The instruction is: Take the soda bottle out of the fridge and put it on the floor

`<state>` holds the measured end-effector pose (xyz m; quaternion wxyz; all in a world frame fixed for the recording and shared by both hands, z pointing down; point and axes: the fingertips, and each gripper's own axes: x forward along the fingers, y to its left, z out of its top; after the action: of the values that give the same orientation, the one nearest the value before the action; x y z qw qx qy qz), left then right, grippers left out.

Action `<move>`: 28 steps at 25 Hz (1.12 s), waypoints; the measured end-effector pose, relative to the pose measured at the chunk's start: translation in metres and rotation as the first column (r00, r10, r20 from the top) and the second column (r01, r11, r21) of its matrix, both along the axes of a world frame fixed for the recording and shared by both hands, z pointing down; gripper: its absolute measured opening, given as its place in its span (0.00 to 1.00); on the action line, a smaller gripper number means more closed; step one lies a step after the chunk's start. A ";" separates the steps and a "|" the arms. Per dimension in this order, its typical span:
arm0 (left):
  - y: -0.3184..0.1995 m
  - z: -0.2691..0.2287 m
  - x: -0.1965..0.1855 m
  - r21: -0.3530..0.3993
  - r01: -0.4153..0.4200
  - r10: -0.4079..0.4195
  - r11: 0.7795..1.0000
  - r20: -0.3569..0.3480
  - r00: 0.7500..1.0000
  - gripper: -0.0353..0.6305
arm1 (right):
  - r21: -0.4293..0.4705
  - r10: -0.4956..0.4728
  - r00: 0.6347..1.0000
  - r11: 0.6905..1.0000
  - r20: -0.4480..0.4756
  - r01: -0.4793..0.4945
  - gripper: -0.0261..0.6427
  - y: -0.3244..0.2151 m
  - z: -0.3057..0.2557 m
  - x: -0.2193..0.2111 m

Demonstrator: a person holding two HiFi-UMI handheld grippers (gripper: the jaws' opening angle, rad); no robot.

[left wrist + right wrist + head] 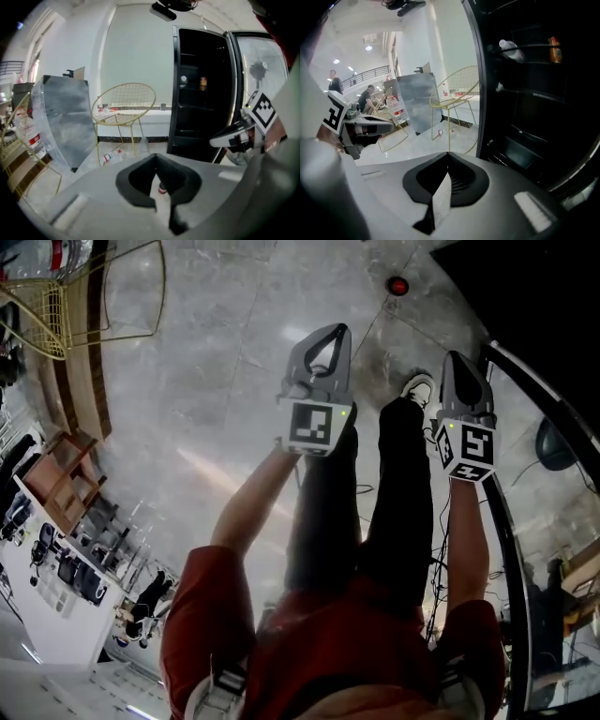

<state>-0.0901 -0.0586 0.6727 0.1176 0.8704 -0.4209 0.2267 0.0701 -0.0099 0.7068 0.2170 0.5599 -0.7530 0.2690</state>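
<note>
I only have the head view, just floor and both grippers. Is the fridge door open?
Observer: Yes, the left gripper view shows the fridge with its door open.
Operator: Anything on its shelves?
Observer: The right gripper view shows an orange bottle on an upper shelf, a clear bottle beside it.
Operator: Are the jaws holding anything?
Observer: No. On the left gripper and the right gripper the jaws are together, nothing between them.
</note>
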 end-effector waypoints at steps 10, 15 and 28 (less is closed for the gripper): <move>0.019 -0.251 0.013 -0.006 -0.003 0.003 1.000 0.003 1.000 0.05 | 0.013 0.059 0.998 0.998 0.035 -0.060 0.04 0.008 -0.249 0.019; 0.023 -0.340 0.018 0.024 -0.016 0.016 1.000 -0.005 1.000 0.05 | 0.052 0.079 0.995 0.995 0.064 -0.082 0.04 0.009 -0.339 0.017; 0.006 -0.492 0.030 0.145 -0.004 0.012 0.989 -0.058 0.998 0.05 | 0.286 0.111 0.980 0.946 0.163 -0.155 0.04 -0.013 -0.526 0.048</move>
<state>-0.0599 -0.0525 0.1810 0.0653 0.8846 -0.4291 0.1703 0.1183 -0.0229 0.1806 0.0565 0.6146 -0.7592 0.2069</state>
